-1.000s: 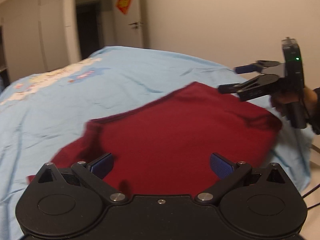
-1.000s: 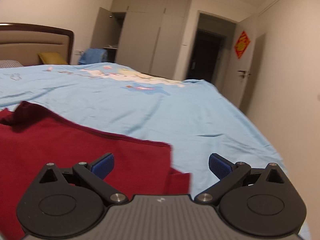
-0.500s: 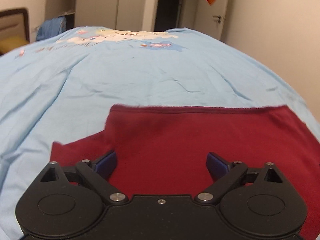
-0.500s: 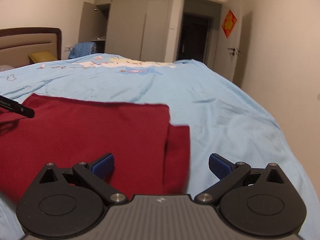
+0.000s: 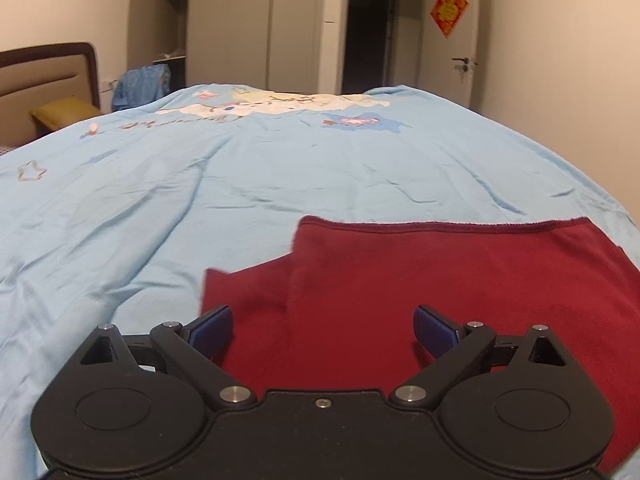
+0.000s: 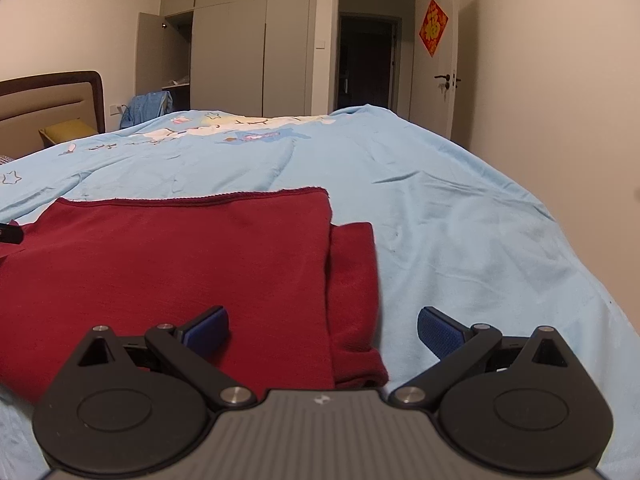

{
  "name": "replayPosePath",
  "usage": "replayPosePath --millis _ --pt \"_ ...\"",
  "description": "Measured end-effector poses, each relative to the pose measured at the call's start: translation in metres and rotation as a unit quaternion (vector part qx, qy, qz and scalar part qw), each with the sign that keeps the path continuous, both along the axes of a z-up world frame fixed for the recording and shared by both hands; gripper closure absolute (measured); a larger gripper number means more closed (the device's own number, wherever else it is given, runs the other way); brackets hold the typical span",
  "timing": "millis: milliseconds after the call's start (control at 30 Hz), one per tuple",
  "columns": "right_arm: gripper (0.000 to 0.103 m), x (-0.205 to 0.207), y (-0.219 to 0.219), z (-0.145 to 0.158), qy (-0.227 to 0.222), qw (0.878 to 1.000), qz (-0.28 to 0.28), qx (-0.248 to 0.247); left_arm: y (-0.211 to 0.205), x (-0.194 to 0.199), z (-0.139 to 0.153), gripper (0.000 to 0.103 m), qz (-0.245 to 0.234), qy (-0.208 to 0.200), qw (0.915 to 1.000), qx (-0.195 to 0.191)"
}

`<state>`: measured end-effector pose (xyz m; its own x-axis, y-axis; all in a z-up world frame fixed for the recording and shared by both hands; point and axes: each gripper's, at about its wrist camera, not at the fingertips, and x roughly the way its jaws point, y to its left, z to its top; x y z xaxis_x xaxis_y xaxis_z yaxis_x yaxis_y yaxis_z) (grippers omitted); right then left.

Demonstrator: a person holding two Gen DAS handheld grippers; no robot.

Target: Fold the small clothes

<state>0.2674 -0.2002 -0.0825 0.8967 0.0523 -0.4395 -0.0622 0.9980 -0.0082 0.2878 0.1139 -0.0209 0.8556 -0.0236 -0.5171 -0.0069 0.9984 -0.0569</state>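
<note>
So far the red garment (image 6: 168, 264) lies flat on the light blue bed cover (image 5: 248, 192), near its front edge, with one fold apparently made: a straight hemmed edge across the top and a sleeve (image 6: 354, 300) poking out at the side. The left gripper (image 5: 322, 330) and right gripper (image 6: 323, 330) both have their fingers spread wide, holding nothing. Sleeves and further folds seem left.

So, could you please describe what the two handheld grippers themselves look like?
Both the left gripper and the right gripper are matte black, with two round discs, silver pivot pins and blue ribbed fingers. The right one's body is ribbed grey with a small white mark.
</note>
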Motion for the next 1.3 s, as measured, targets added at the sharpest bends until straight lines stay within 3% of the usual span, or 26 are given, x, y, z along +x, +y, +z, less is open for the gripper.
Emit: replayPosePath --millis 133,267,400,533,800,967,1033,1167,1300 --pt "0.0 -0.003 0.012 -0.004 -0.005 1.0 0.001 -0.01 0.012 -0.037 0.003 0.001 0.052 -0.015 0.9978 -0.039" --pt "0.0 -0.009 0.022 -0.008 -0.017 0.999 -0.023 -0.019 0.014 -0.07 0.001 0.001 0.099 -0.021 0.9903 -0.095" --pt "0.0 -0.018 0.035 0.0 -0.058 0.997 -0.039 -0.036 0.006 -0.091 -0.003 0.001 0.124 -0.015 0.9857 -0.113" --pt "0.0 -0.016 0.058 0.011 -0.083 0.995 -0.004 -0.05 -0.001 -0.098 -0.006 0.001 0.135 -0.019 0.9839 -0.116" --pt "0.0 0.006 0.126 0.015 -0.1 0.99 0.081 -0.059 -0.007 -0.12 -0.028 0.001 0.189 -0.046 0.9635 -0.184" --pt "0.0 0.013 0.151 -0.019 -0.073 0.989 0.105 -0.076 -0.016 -0.125 -0.035 0.001 0.183 -0.06 0.9677 -0.163" --pt "0.0 0.009 0.146 -0.029 -0.09 0.989 0.102 -0.055 -0.018 -0.124 -0.037 0.001 0.177 -0.062 0.9693 -0.159" --pt "0.0 0.01 0.134 -0.032 -0.081 0.991 0.109 -0.01 -0.022 -0.12 -0.041 0.001 0.172 -0.057 0.973 -0.143" --pt "0.0 0.005 0.133 -0.036 -0.094 0.99 0.102 -0.01 -0.024 -0.117 -0.042 0.001 0.167 -0.056 0.9759 -0.13"
